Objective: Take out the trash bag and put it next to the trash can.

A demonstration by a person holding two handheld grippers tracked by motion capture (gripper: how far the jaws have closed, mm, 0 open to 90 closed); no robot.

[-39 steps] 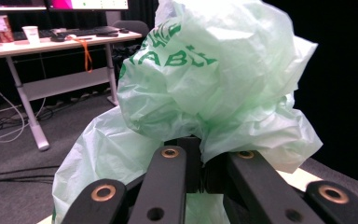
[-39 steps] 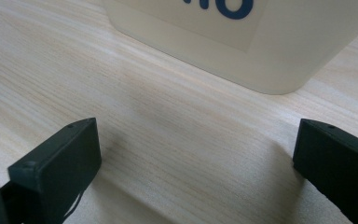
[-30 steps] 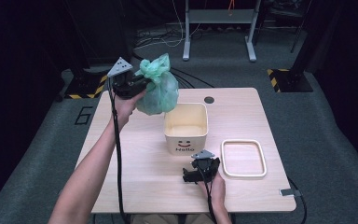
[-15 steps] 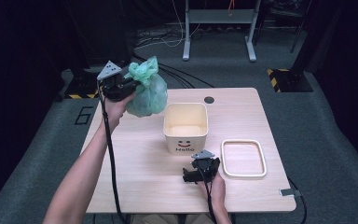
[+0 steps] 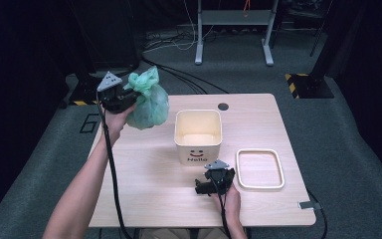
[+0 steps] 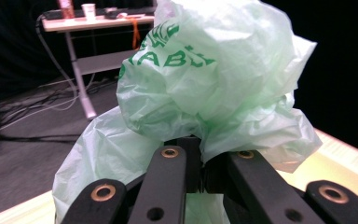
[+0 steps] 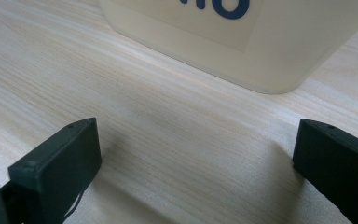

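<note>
Left gripper [image 5: 129, 97] fingers clamped on the green plastic bag [image 5: 149, 102] at its knotted neck; likely light, soft, slippery film; right gripper [image 7: 191, 154] fingers apart, empty.

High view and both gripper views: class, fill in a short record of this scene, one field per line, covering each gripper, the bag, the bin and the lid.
left gripper: shut on the knot of the green plastic bag, held above the table's left rear corner
right gripper: open, low over the table, in front of the bin
bin: cream, open, "Hello" smiley on front
lid: flat on the table, right of the bin
</note>
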